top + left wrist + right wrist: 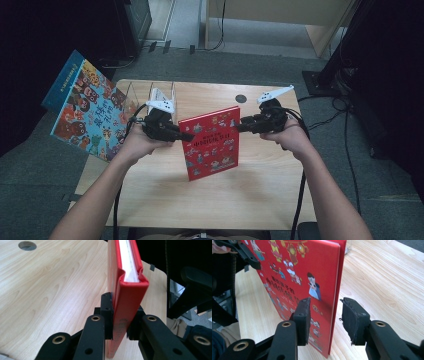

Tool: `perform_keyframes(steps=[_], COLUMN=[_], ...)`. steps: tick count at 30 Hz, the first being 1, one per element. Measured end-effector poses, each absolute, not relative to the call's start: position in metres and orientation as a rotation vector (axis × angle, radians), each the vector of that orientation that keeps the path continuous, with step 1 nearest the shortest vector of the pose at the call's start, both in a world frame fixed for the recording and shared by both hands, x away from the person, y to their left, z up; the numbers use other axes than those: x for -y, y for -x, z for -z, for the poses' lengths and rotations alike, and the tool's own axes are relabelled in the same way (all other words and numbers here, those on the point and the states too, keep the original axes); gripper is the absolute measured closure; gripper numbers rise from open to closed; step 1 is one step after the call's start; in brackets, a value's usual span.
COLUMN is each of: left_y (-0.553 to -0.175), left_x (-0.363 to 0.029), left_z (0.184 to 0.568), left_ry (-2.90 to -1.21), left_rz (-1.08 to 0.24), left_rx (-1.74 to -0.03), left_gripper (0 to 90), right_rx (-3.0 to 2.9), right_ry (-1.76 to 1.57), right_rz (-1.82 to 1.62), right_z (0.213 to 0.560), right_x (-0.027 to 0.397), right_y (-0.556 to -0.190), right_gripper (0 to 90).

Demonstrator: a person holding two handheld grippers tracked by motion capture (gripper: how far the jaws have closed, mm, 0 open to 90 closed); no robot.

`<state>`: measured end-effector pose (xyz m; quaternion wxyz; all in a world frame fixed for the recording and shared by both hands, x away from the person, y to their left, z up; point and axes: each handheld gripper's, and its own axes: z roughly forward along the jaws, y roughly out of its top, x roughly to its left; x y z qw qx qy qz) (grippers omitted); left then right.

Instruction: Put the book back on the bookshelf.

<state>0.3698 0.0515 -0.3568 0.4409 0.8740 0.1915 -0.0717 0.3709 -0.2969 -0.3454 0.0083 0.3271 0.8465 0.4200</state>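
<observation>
While the left gripper (pixel 119 322) clamps its spine, the red picture book (pixel 210 141) stands upright between the right gripper's (pixel 324 320) parted jaws; its title is unreadable.

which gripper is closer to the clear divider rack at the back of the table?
Left. The left gripper, clamped on the red book's spine, sits just in front of the rack; the right gripper is across the book.
</observation>
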Motion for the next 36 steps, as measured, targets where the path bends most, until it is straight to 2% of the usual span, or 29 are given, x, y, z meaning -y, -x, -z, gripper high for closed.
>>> perform_keyframes(steps=[3,9,15,36], left_y=[-0.37,-0.371,-0.373,-0.388], left_x=[-0.049,-0.047,-0.045,-0.011], left_z=[0.355,0.352,0.343,0.304], left_ry=[-2.18,-2.209,-2.19,-2.454], left_rz=[0.169,0.182,0.23,0.289], left_rx=[-0.453,-0.467,-0.483,-0.575], left_gripper=[80.3,79.3,76.4,74.6], right_rx=[-2.645,-2.645,-2.65,-2.673], right_ry=[-0.987,-0.94,-0.921,-0.9], right_rz=[-1.336,-1.349,-1.352,-1.353], right_z=[0.345,0.345,0.345,0.344], right_x=[0.292,0.289,0.289,0.278], right_y=[-0.372,-0.373,-0.371,-0.372], right_gripper=[57.8,62.9,63.2,62.5])
